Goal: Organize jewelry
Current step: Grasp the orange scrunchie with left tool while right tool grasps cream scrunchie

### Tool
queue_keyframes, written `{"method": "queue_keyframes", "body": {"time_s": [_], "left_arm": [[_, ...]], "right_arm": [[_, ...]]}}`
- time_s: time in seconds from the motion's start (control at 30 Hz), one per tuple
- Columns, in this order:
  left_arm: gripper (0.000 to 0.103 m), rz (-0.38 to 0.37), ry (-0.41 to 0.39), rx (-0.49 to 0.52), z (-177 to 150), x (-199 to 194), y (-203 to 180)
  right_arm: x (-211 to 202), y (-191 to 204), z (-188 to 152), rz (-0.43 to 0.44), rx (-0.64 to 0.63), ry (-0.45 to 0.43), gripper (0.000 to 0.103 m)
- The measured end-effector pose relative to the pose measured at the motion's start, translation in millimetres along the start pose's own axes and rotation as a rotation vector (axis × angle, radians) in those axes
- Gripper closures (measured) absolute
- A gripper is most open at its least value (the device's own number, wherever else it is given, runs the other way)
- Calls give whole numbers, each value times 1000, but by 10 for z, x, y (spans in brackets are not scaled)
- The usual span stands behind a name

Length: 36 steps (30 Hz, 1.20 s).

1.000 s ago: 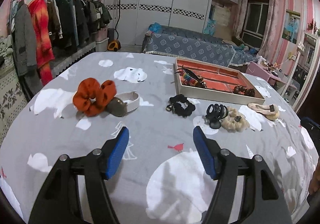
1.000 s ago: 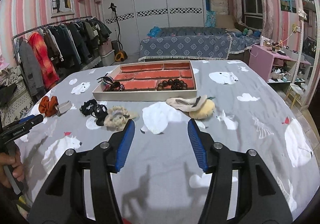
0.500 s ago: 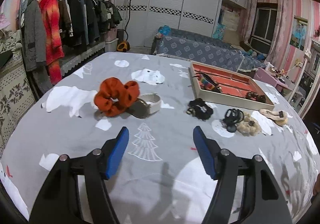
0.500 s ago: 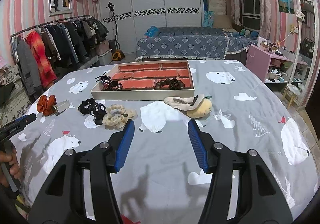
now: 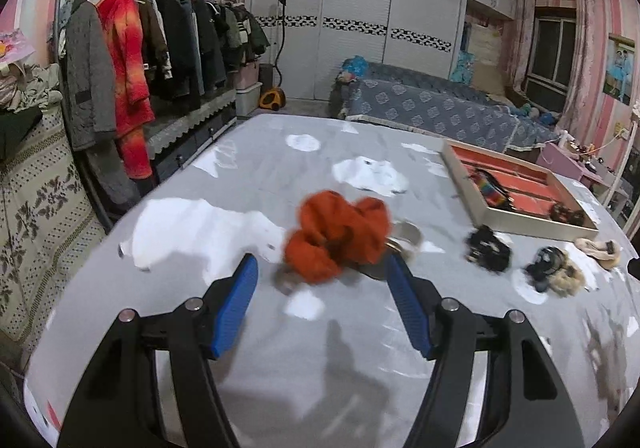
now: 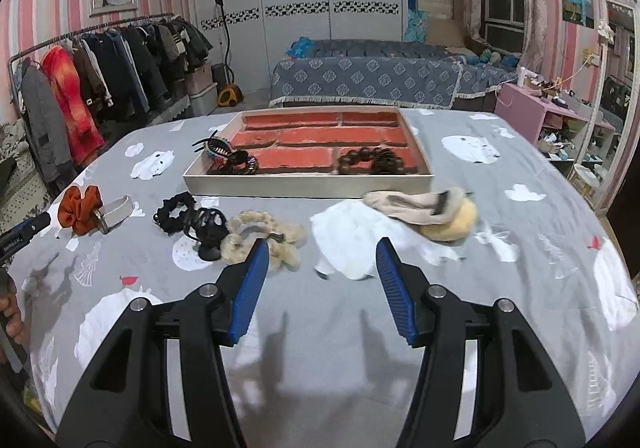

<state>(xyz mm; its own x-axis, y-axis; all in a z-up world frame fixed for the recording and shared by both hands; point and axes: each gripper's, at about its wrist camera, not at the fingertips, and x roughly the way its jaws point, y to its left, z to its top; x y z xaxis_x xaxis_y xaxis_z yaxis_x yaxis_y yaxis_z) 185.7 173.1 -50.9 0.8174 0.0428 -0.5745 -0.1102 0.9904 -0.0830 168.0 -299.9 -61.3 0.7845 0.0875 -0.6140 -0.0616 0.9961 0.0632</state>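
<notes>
An orange scrunchie [image 5: 338,234] lies on the grey cloth just beyond my open left gripper [image 5: 322,268], its near part between the fingertips, pads not touching it. A white watch [image 5: 406,234] lies right behind it. My right gripper [image 6: 320,252] is open above the cloth, short of a beige fluffy scrunchie [image 6: 264,238] and a cream hair clip [image 6: 420,202] resting on a yellow puff. A black scrunchie [image 6: 174,210] and a black claw clip [image 6: 208,226] lie left of these. The red-lined tray [image 6: 308,184] holds dark beads [image 6: 372,160] and a clip.
A clothes rack [image 5: 140,60] stands left of the table and a blue-covered bed [image 6: 372,76] behind it. A pink side table [image 6: 556,116] is at the right. A hand [image 6: 12,312] shows at the left edge of the right wrist view.
My left gripper has swung left and forward until the orange scrunchie lies between its tips. My right gripper has moved closer to the items in front of the tray. Both openings look unchanged.
</notes>
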Motion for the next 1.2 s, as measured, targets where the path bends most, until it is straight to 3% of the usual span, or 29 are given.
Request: {"method": "queue_keyframes", "body": {"time_s": [0.3, 0.7, 0.77, 0.8, 0.83, 0.93, 1.03, 1.2], "left_arm": [[37, 14, 24, 24, 185, 415, 246], [39, -41, 129, 29, 216, 1065, 219], [50, -56, 147, 43, 227, 1131, 181], [65, -69, 163, 58, 224, 1169, 151], [74, -79, 173, 68, 221, 1187, 127], [81, -99, 182, 77, 217, 1218, 96], [91, -110, 182, 61, 211, 1223, 117], [94, -113, 172, 49, 210, 1200, 126]], "right_arm": [[524, 296, 129, -11, -6, 56, 47], [1195, 326, 130, -41, -25, 168, 47], [1301, 328, 132, -34, -22, 202, 49], [1363, 335, 138, -28, -27, 223, 54], [1399, 345, 138, -24, -33, 238, 67], [1432, 402, 145, -21, -61, 244, 73], [1440, 419, 148, -22, -64, 246, 73], [1443, 434, 149, -19, -60, 246, 73]]}}
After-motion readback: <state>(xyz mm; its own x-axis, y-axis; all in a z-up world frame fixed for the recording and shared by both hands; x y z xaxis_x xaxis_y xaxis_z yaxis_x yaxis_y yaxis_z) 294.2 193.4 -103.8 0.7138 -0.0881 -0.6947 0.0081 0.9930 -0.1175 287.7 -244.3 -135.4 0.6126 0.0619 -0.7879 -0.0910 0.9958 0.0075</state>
